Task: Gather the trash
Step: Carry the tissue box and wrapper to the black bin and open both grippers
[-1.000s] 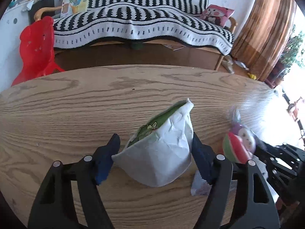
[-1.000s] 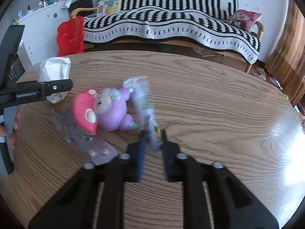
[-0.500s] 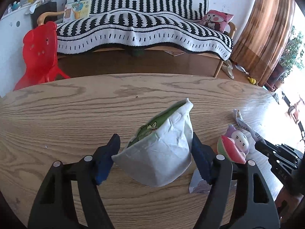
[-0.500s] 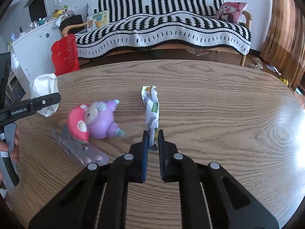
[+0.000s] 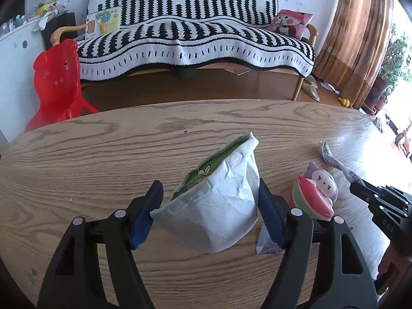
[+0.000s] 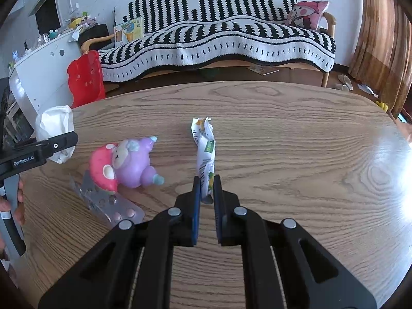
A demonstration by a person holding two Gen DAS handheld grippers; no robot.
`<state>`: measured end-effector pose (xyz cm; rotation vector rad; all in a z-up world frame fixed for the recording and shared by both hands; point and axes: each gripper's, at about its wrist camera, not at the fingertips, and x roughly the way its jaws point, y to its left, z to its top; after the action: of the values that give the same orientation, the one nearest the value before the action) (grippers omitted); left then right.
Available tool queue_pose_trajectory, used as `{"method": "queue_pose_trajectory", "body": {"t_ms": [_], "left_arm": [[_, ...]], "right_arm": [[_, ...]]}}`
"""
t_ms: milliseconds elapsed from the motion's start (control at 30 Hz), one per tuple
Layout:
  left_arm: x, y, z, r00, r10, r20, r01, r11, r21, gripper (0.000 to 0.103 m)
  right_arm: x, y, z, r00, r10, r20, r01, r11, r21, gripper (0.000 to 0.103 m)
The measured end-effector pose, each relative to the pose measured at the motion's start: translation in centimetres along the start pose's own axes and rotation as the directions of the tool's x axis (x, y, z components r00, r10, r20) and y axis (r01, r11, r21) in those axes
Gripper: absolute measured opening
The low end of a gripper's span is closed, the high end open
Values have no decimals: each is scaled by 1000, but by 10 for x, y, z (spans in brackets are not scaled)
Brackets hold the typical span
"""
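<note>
My left gripper (image 5: pixel 209 188) is shut on a crumpled white bag (image 5: pixel 219 213) with a green printed lining, its mouth gaping up and away from me. In the right wrist view the same bag (image 6: pixel 55 126) hangs over the table's left edge beside the left gripper (image 6: pixel 51 145). My right gripper (image 6: pixel 206 180) is shut on the near end of a long white and green wrapper (image 6: pixel 204 149), which stands up from the jaws. From the left wrist view the wrapper (image 5: pixel 332 161) and right gripper (image 5: pixel 381 203) are at the right.
On the wooden table (image 6: pixel 283 141) a pink and purple soft toy (image 6: pixel 126 166) lies partly on a silver blister pack (image 6: pixel 110 203). Beyond the far edge stand a red plastic chair (image 6: pixel 86 79) and a striped sofa (image 6: pixel 219 38). A hand (image 6: pixel 19 198) grips the left tool.
The right gripper has carried the wrapper rightward away from the toy and rolled it from a leftward tilt to upright. The left gripper keeps hold of the bag, nearly still.
</note>
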<state>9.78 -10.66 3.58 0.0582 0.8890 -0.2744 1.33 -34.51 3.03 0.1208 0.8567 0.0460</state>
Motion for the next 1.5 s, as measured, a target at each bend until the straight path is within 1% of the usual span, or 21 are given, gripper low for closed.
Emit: {"method": "queue_pose_trajectory", "body": {"t_ms": [167, 233, 333, 367, 433, 467, 533, 600, 667, 733, 800, 867, 1000, 1100, 1133, 1167, 1233, 1267, 1333, 1400, 1500], "left_arm": [[-9, 1, -4, 1000, 24, 2, -24, 1000, 12, 71], [-17, -2, -8, 1000, 26, 7, -26, 999, 21, 70], [-41, -16, -13, 999, -2, 38, 0, 999, 36, 70], [-52, -24, -14, 998, -23, 54, 21, 999, 43, 70], [-75, -45, -21, 994, -67, 91, 62, 996, 63, 70], [-88, -61, -28, 990, -103, 98, 96, 992, 78, 70], [-109, -98, -49, 980, -175, 93, 163, 979, 120, 70], [-124, -130, -67, 973, -214, 81, 198, 965, 174, 70], [-141, -165, -85, 965, -254, 69, 232, 944, 232, 70], [-159, -200, -99, 954, -293, 58, 265, 921, 284, 70], [-172, -225, -112, 947, -319, 48, 287, 902, 322, 70], [-184, -258, -126, 940, -340, 24, 307, 873, 379, 70], [-199, -310, -151, 927, -374, -24, 344, 825, 448, 70], [-202, -349, -184, 911, -397, -108, 396, 777, 488, 70], [-200, -363, -202, 903, -400, -154, 420, 756, 502, 70], [-197, -371, -214, 898, -400, -184, 435, 742, 510, 70], [-186, -392, -247, 885, -383, -265, 465, 705, 535, 70], [-180, -397, -260, 881, -370, -296, 474, 691, 545, 70], [-164, -402, -283, 872, -339, -354, 488, 677, 551, 70], [-151, -407, -296, 863, -313, -397, 496, 672, 550, 70], [-134, -404, -306, 855, -280, -436, 498, 678, 541, 70]], "right_arm": [[-8, -4, -12, 1000, -4, -16, 5, 1000, 9, 10], [-17, -9, -18, 1000, 1, -17, 0, 999, 34, 10], [-48, -16, -21, 999, 27, 36, -31, 995, 94, 10], [-70, -20, -21, 995, 42, 86, -51, 992, 117, 10], [-106, -27, -31, 986, 69, 150, -92, 984, 155, 10], [-126, -32, -43, 983, 72, 169, -100, 981, 165, 10], [-155, -41, -67, 983, 68, 168, -95, 983, 159, 10], [-185, -52, -92, 986, 56, 157, -80, 985, 151, 10], [-218, -65, -120, 988, 23, 155, -46, 988, 148, 10], [-254, -81, -149, 987, -9, 161, -18, 986, 165, 10], [-287, -96, -179, 984, -39, 171, 5, 982, 190, 10], [-317, -113, -207, 983, -68, 172, 29, 976, 218, 10], [-355, -138, -246, 979, -134, 154, 93, 964, 248, 10], [-376, -153, -281, 978, -159, 132, 116, 951, 285, 10], [-379, -159, -291, 979, -165, 122, 122, 947, 298, 10], [-381, -164, -302, 979, -173, 112, 131, 941, 311, 10], [-379, -176, -327, 981, -178, 83, 139, 927, 348, 10], [-375, -182, -341, 984, -167, 62, 133, 917, 376, 10], [-365, -188, -368, 988, -156, 12, 137, 903, 408, 10], [-350, -193, -387, 991, -128, -38, 132, 889, 439, 10], [-336, -197, -405, 994, -88, -70, 110, 874, 474, 10]]}}
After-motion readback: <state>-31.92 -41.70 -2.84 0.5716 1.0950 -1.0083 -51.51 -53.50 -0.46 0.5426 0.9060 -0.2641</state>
